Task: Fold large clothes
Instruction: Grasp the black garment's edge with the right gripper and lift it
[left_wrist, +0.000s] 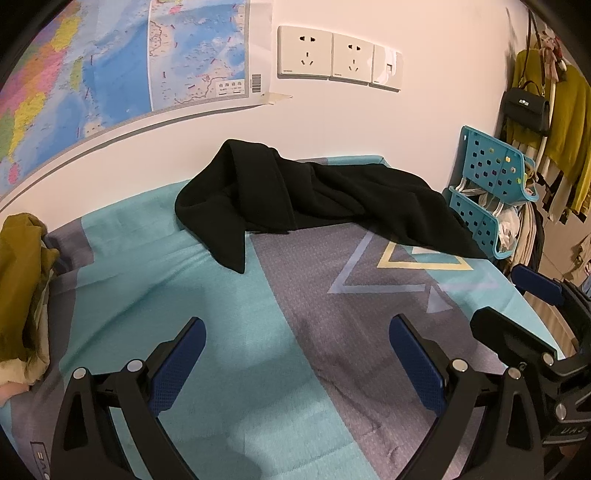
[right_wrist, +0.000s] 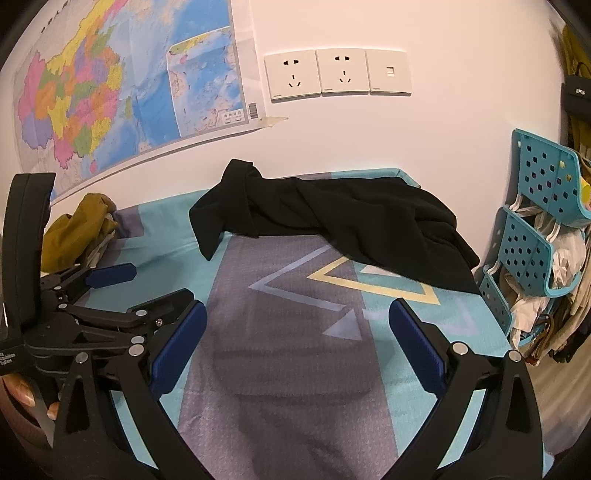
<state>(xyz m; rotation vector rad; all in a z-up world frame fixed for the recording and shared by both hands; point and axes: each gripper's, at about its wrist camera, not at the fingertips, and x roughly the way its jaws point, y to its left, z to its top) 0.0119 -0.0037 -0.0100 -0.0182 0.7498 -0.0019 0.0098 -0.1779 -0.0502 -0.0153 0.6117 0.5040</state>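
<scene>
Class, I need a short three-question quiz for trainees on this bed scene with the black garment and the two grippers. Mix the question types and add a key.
1. True or false: the black garment lies neatly folded on the bedsheet.
2. Multiple choice: the left gripper and right gripper are: A) both open and empty; B) both shut on the garment; C) one open, one shut.
3. Fill in: to the right of the bed stands a perforated plastic rack coloured ____.

Key:
1. False; it is crumpled in a heap near the wall.
2. A.
3. Teal.
</scene>
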